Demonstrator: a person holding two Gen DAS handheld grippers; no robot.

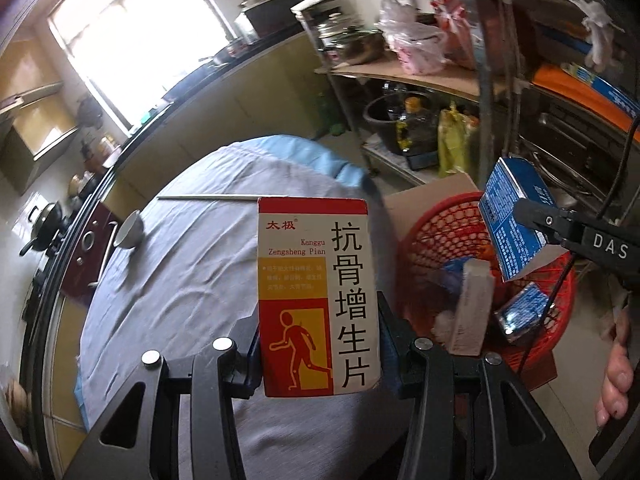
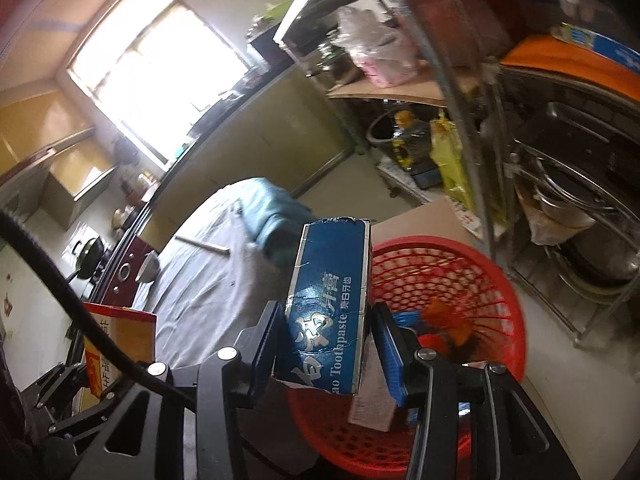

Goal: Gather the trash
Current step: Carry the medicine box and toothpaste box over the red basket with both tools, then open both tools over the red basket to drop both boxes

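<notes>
The left hand-held gripper (image 1: 320,344) is clamped on a red and white medicine box (image 1: 318,296), which stands upright between its blue pads in the lower middle of the left wrist view. The right hand-held gripper (image 2: 328,344) is squeezing a blue toothpaste box (image 2: 330,304), and its blue pads press on both sides of the box in the middle of the right wrist view. The toothpaste box has a torn end and hangs over a red basket (image 2: 500,280) at the lower right. In the left wrist view the basket (image 1: 424,248) sits to the right of the medicine box, with some boxes and scraps already inside it, and a brown cardboard box (image 1: 432,196) is behind it. To the left of the basket is a round table (image 1: 192,272) with a grey cloth. A small white bowl (image 1: 130,230) and a long thin stick (image 1: 208,197) lie on it. A metal shelf (image 1: 400,68) full of pots and bags stands at the upper right.
</notes>
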